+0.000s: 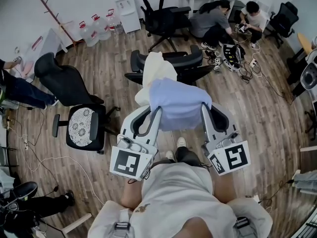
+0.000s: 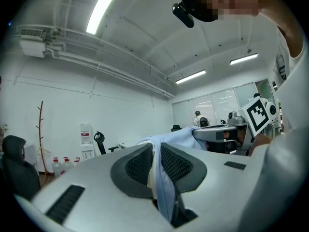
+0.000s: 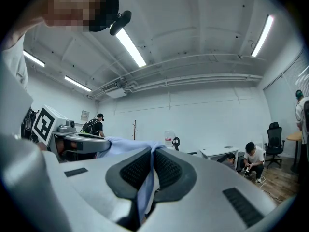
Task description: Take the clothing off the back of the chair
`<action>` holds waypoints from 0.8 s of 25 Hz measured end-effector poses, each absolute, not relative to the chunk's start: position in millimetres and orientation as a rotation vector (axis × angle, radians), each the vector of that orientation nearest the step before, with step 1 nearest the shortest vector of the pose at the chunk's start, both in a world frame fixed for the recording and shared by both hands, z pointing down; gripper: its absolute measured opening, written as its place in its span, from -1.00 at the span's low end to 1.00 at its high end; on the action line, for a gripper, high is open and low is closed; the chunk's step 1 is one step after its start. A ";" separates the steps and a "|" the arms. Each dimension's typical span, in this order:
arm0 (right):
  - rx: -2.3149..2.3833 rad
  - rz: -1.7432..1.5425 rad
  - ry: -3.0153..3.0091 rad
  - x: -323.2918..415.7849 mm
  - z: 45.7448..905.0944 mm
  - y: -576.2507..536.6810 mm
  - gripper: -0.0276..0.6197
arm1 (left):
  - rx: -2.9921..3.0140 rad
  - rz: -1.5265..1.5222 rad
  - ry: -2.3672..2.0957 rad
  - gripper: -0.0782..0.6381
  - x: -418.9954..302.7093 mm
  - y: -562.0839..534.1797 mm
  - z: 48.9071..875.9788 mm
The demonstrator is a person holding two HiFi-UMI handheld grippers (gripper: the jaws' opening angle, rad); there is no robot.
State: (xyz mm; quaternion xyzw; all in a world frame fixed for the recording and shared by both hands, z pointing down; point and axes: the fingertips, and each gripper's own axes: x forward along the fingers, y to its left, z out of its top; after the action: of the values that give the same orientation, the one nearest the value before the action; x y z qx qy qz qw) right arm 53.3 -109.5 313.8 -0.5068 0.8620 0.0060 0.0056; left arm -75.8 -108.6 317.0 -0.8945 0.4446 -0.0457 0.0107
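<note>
A light blue garment hangs spread between my two grippers, above the wooden floor. My left gripper is shut on its left edge, and the fabric runs down between the ribbed pads. My right gripper is shut on the right edge, cloth pinched between its pads. Just beyond stands the black office chair with cream cloth draped on it; I cannot tell whether this belongs to the blue garment. The blue garment stretches toward the other gripper, as the blue garment also shows in the right gripper view.
A black chair with a patterned seat cushion stands at the left. Another black chair is farther back. Two people crouch at the back right among cables. Water bottles and a coat rack line the far wall.
</note>
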 end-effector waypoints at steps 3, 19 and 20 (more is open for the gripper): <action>-1.585 0.021 2.698 52.0 311.6 -107.4 -0.82 | -2.796 -0.137 1.391 -0.59 -77.2 -106.9 314.3; -1.575 0.033 2.697 44.6 304.0 -91.0 -0.82 | -2.811 -0.140 1.385 -0.60 -84.5 -88.8 309.0; -1.577 0.033 2.696 44.7 303.5 -89.5 -0.82 | -2.814 -0.138 1.381 -0.60 -84.3 -87.3 308.2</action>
State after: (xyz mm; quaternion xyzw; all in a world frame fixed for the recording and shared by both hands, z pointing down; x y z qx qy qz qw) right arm 44.7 -89.5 303.5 -0.5048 0.8631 0.0106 0.0089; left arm -84.3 -87.3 308.2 -0.8968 0.4402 -0.0441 0.0021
